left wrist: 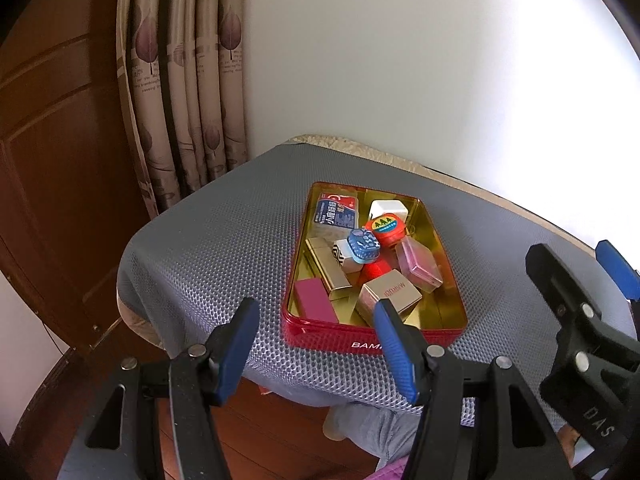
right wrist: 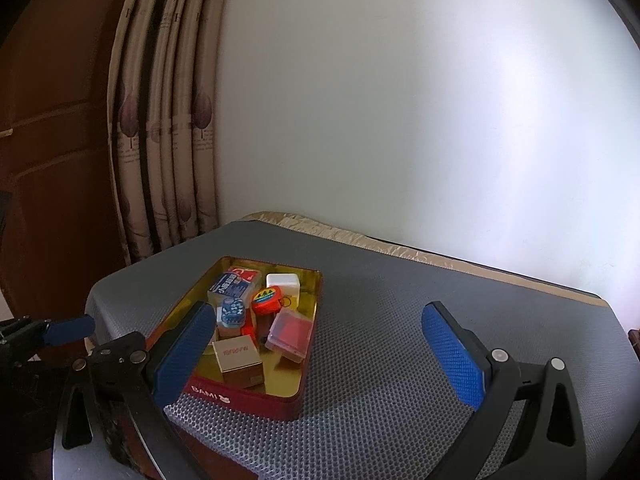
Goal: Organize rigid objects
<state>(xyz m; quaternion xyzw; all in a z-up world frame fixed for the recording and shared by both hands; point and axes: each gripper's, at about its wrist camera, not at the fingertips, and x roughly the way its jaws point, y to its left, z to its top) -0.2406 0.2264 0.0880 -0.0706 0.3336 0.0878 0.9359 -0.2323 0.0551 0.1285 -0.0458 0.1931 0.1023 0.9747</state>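
A red tin (left wrist: 320,334) with a gold inside sits on the grey mesh mat (left wrist: 208,248); it also shows in the right wrist view (right wrist: 248,398). It holds several small rigid objects: a blue-and-white box (left wrist: 335,214), a white cube (left wrist: 387,210), a round red tape measure (left wrist: 386,229), a blue dotted cube (left wrist: 363,244), a clear pink case (left wrist: 418,266), a tan box (left wrist: 390,294) and a magenta block (left wrist: 316,300). My left gripper (left wrist: 318,350) is open and empty, held just in front of the tin. My right gripper (right wrist: 320,354) is open and empty, over the mat to the tin's right.
The mat covers a small table (right wrist: 460,260) against a white wall (right wrist: 400,100). A patterned curtain (left wrist: 180,100) and a brown wooden door (left wrist: 52,140) stand to the left. The right gripper's fingers (left wrist: 560,280) show at the right of the left wrist view. Wooden floor (left wrist: 260,432) lies below.
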